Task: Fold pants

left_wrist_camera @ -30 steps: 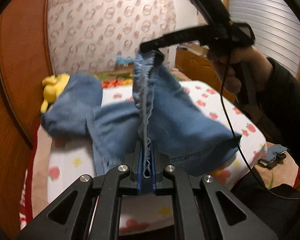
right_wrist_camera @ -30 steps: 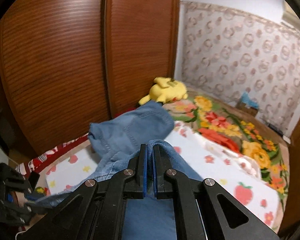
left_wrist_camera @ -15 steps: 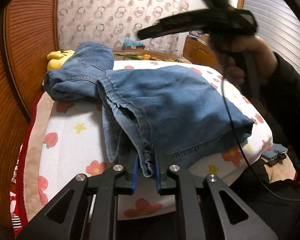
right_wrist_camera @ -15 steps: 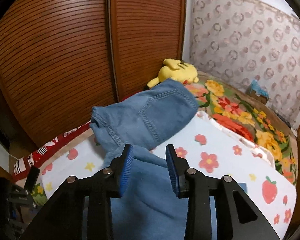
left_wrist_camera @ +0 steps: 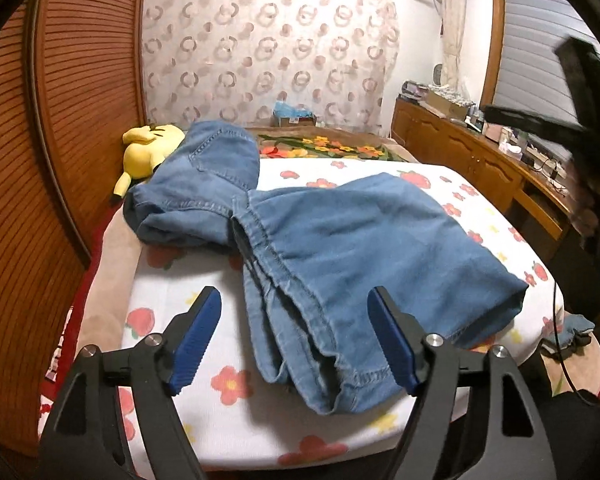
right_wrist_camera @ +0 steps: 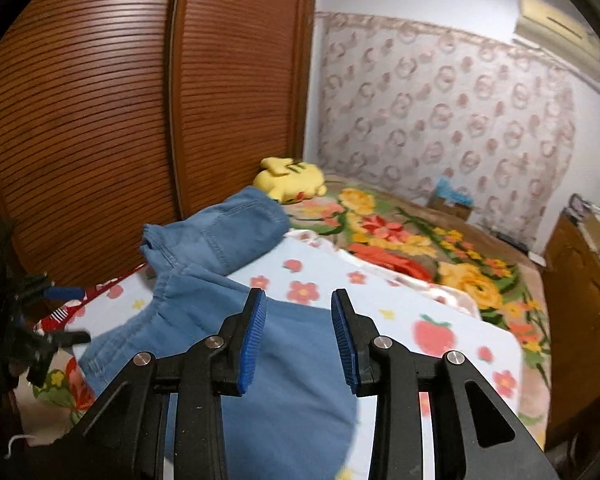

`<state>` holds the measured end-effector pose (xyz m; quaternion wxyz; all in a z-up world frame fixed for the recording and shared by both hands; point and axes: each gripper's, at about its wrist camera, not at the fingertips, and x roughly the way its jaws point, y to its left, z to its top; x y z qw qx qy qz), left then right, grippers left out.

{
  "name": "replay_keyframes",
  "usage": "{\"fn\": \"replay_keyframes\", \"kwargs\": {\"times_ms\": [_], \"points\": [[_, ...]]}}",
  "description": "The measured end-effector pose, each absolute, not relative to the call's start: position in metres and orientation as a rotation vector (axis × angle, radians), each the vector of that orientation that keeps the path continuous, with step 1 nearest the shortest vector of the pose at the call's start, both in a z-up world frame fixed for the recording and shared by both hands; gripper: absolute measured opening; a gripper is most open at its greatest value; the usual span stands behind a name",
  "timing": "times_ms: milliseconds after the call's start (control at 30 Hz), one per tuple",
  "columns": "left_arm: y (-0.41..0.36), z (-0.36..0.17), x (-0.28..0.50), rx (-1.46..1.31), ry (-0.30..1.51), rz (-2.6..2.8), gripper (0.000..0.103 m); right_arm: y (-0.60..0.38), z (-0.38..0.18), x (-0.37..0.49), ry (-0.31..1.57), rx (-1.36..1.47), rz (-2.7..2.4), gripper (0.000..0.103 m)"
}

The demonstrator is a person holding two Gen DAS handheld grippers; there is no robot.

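Observation:
Blue denim pants [left_wrist_camera: 340,248] lie on the bed, folded over, with the seat and back pocket at the far left and the leg hems near the front edge. My left gripper [left_wrist_camera: 296,340] is open and empty, pulled back above the near hems. My right gripper [right_wrist_camera: 298,336] is open and empty above the pants [right_wrist_camera: 204,312]. It also shows blurred at the right of the left wrist view [left_wrist_camera: 540,124].
The bed has a white flowered sheet [left_wrist_camera: 384,172] and a floral blanket [right_wrist_camera: 412,240] behind. A yellow plush toy [left_wrist_camera: 148,148] lies by the wooden slatted wardrobe [right_wrist_camera: 100,120]. A wooden cabinet [left_wrist_camera: 480,168] stands at the right.
Both grippers have let go of the pants and opened wide. The pants, lifted a second ago, now lie flat on the bed. Both grippers have drawn back from the cloth.

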<state>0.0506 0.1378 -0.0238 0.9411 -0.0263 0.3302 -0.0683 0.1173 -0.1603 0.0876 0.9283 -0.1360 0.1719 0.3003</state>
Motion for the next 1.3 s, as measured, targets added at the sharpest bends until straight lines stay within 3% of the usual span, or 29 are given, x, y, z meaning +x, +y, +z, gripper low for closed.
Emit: {"fn": "replay_keyframes", "kwargs": {"times_ms": [233,700,1300], "points": [[0.119,-0.026,0.059,-0.042,0.674,-0.144,0.076,-0.192,0.047,0.075,0.385,-0.245,0.539,0.045],[0.059,-0.023,0.072,0.017,0.666,-0.208,0.076,-0.193,0.009,0.052,0.481,-0.175,0.494,0.045],[0.038,-0.088,0.089,0.066,0.794,-0.183,0.076,-0.197,-0.005,0.065,0.627,-0.097,0.506,0.045]]}}
